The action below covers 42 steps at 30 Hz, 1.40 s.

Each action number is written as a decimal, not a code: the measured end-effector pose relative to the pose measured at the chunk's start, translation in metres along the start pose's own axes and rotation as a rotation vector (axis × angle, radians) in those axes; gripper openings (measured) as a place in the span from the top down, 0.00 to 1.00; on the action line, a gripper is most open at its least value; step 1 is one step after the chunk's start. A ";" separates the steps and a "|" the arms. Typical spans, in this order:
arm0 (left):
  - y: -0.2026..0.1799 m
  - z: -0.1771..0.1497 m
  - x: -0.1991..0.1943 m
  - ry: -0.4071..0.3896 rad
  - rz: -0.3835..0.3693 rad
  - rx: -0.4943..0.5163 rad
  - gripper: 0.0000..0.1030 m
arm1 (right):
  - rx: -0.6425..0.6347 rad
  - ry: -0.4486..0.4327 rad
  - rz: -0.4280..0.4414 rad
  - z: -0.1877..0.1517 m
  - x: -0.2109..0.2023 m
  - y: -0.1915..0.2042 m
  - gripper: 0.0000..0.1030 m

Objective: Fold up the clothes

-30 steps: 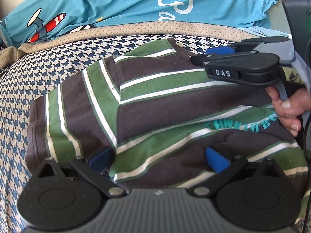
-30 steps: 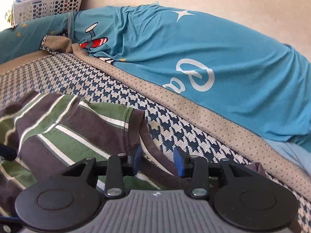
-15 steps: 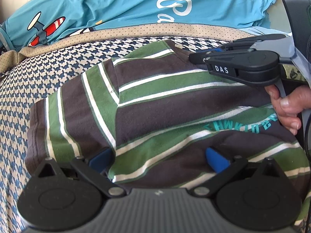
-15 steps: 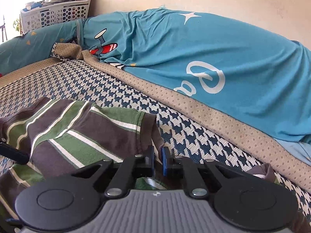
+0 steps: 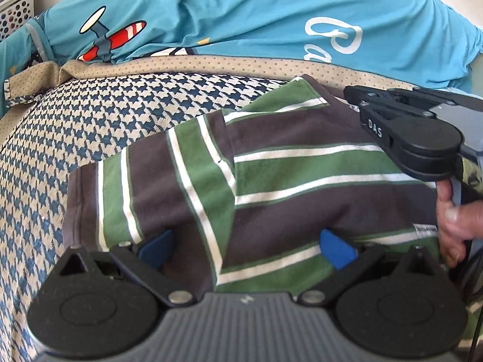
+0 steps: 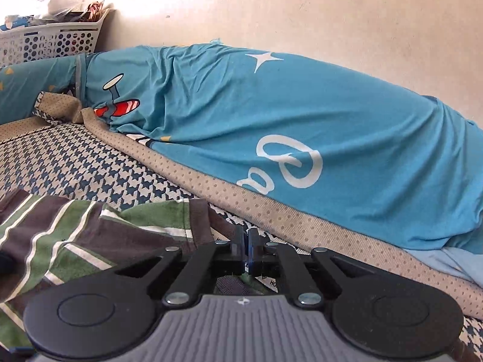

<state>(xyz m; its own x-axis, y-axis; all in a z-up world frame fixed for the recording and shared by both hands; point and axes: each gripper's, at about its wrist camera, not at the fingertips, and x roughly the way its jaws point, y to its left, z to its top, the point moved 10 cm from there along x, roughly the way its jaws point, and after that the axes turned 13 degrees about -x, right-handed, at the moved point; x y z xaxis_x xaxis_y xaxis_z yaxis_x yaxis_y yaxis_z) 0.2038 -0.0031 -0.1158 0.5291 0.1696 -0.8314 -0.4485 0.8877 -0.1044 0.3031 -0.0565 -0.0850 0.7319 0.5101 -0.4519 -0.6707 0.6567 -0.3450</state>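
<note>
Right tongs (image 6: 248, 249) have clamped the striped shirt (image 5: 302, 181); left tongs (image 5: 246, 247) hover spread.

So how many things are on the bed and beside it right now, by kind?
Striped shirts: 1
Blue printed covers: 1
Houndstooth bed covers: 1
White laundry baskets: 1
Total: 4

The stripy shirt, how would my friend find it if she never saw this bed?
Start at the big blue pillow cover with the little plane, lying along the wall. In front of it spreads the houndstooth bedspread, and the stripy shirt lies on that. It is the only cloth with brown, green and white stripes, and the right gripper is pinching its edge.
</note>
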 end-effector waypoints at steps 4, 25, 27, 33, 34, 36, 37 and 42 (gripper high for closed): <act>0.001 -0.001 0.001 -0.001 0.000 0.001 0.00 | 0.087 -0.014 -0.018 0.004 -0.006 -0.020 0.96; 0.000 -0.001 0.003 0.003 0.012 0.010 0.00 | 0.244 0.176 -0.110 -0.074 -0.031 -0.117 0.67; 0.000 -0.001 0.003 0.002 0.012 0.011 0.00 | 0.235 0.182 -0.100 -0.076 -0.027 -0.113 0.67; 0.000 -0.001 0.003 0.000 0.010 0.011 0.00 | 0.198 0.170 -0.155 -0.077 -0.021 -0.108 0.85; 0.000 -0.001 0.003 0.000 0.010 0.011 0.00 | 0.205 0.167 -0.185 -0.077 -0.022 -0.111 0.86; 0.000 -0.001 0.002 0.000 0.010 0.012 0.00 | 0.229 0.161 -0.237 -0.079 -0.023 -0.118 0.86; 0.000 -0.001 0.002 0.000 0.010 0.012 0.00 | 0.248 0.162 -0.245 -0.080 -0.022 -0.119 0.86; 0.001 0.001 0.003 0.011 0.008 0.005 0.00 | 0.213 0.190 -0.279 -0.076 -0.018 -0.114 0.80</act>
<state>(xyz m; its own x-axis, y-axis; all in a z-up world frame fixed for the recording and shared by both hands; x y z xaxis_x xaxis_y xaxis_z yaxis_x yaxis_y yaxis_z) 0.2053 -0.0020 -0.1177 0.5180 0.1718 -0.8379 -0.4485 0.8887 -0.0950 0.3571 -0.1825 -0.1006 0.8338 0.1966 -0.5158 -0.3943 0.8661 -0.3072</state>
